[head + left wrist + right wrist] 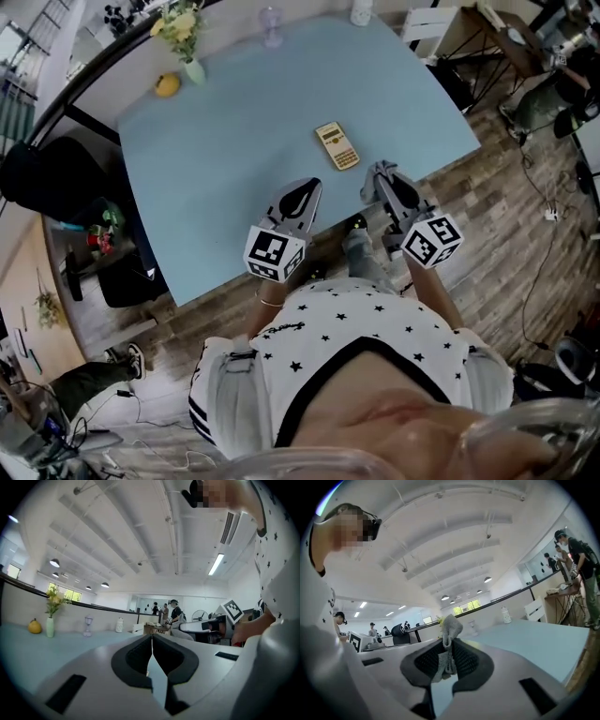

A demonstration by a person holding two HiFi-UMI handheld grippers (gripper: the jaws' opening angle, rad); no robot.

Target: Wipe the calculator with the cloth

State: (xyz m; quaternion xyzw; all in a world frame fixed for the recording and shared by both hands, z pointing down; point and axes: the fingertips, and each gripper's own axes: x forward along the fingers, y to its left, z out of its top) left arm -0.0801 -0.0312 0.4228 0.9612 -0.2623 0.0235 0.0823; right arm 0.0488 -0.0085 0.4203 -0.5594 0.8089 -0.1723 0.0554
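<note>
Fingers (467, 660) of the right gripper (449, 652) are pinched on a grey cloth (451, 628), which bunches up above the dark pads in the middle of the right gripper view. On the left gripper (151, 642), the fingers (179, 656) are pressed together along a thin seam with nothing between them.

A pale blue table (225, 150) fills the upper middle of the head view. Both grippers hang over its near edge at the frame's centre. A person's white shirt with black stars (347, 328) takes up the lower middle. The left gripper (308, 188) is left of centre and the right gripper (380, 174) right of centre. Each carries a marker cube, and the cloth (382, 170) shows as a grey tuft at the right one's tip.

A yellow calculator (337, 145) lies flat on the table just above centre. It is beyond both grippers, nearer the right one and clear of the cloth.

At the upper left of the table stands a vase of yellow flowers (190, 56) with a yellow fruit (167, 85) just beside it. A clear glass (271, 24) and a white jar (362, 11) stand along the top edge.
</note>
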